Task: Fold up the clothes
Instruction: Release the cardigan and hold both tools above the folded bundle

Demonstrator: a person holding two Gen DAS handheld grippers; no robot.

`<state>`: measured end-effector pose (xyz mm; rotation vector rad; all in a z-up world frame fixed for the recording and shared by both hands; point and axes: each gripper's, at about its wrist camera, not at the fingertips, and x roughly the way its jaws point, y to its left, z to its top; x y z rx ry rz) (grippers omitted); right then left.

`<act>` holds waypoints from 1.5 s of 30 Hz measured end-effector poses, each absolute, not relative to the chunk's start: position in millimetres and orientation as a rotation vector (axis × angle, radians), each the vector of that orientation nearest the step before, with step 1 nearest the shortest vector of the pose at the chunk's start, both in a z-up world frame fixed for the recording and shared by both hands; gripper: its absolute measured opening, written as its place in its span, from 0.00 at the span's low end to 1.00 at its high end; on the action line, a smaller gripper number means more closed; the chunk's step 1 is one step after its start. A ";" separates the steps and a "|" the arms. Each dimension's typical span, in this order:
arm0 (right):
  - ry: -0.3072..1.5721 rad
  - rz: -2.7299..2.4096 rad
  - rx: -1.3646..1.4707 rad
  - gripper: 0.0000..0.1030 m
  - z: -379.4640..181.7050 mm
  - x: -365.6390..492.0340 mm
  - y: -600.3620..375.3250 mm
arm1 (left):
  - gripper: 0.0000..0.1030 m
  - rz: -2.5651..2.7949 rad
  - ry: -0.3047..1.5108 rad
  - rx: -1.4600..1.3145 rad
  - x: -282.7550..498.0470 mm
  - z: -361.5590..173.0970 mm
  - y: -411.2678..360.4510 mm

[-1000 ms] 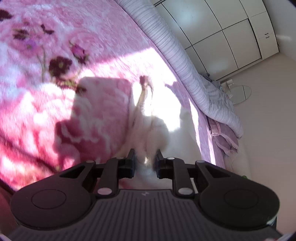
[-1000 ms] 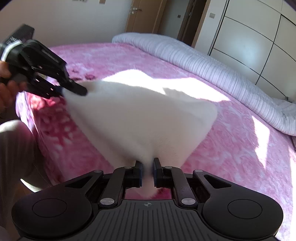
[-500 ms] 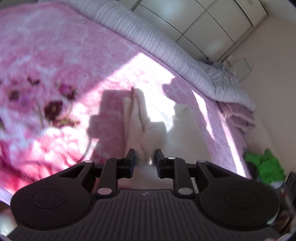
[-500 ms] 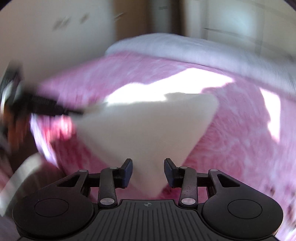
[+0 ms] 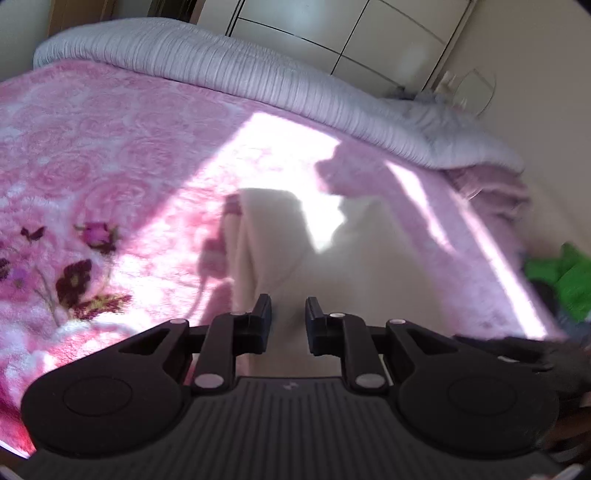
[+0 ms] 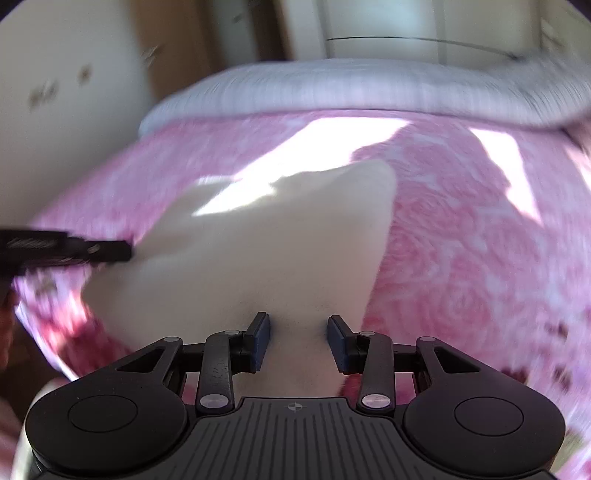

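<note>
A white fluffy garment (image 5: pixel 295 240) lies on the pink bed, partly in sunlight. My left gripper (image 5: pixel 288 314) has its fingers close together with the garment's near edge running between them. In the right wrist view the same garment (image 6: pixel 277 258) spreads out in front of me as a rough triangle, and the left gripper (image 6: pixel 110 251) holds its left corner. My right gripper (image 6: pixel 297 332) stands open above the garment's near corner, with its jaws wide apart and nothing pinched between them.
A pink floral blanket (image 5: pixel 92 166) covers the bed. A grey striped quilt (image 5: pixel 258 74) is rolled along the far edge, with white wardrobe doors (image 5: pixel 332 33) behind it. Something green (image 5: pixel 565 280) lies off the bed's right side.
My right gripper has opened and let go of the garment's corner. The garment has sunk from hanging stretched between both grippers onto the bed. The left gripper has lowered and still holds on.
</note>
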<state>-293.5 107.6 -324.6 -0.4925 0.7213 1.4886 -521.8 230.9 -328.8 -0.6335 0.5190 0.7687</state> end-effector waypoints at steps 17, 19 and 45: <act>0.799 1.445 -0.465 0.39 -311.3 -216.6 201.1 | 0.13 0.728 0.636 -0.508 -461.0 -300.7 317.4; 0.833 1.431 -0.447 0.39 -327.1 -205.3 218.8 | 0.13 0.725 0.694 -0.475 -445.2 -318.2 327.1; 0.783 1.427 -0.400 0.39 -339.0 -179.4 246.1 | 0.12 0.881 0.691 -0.503 -455.6 -329.2 358.8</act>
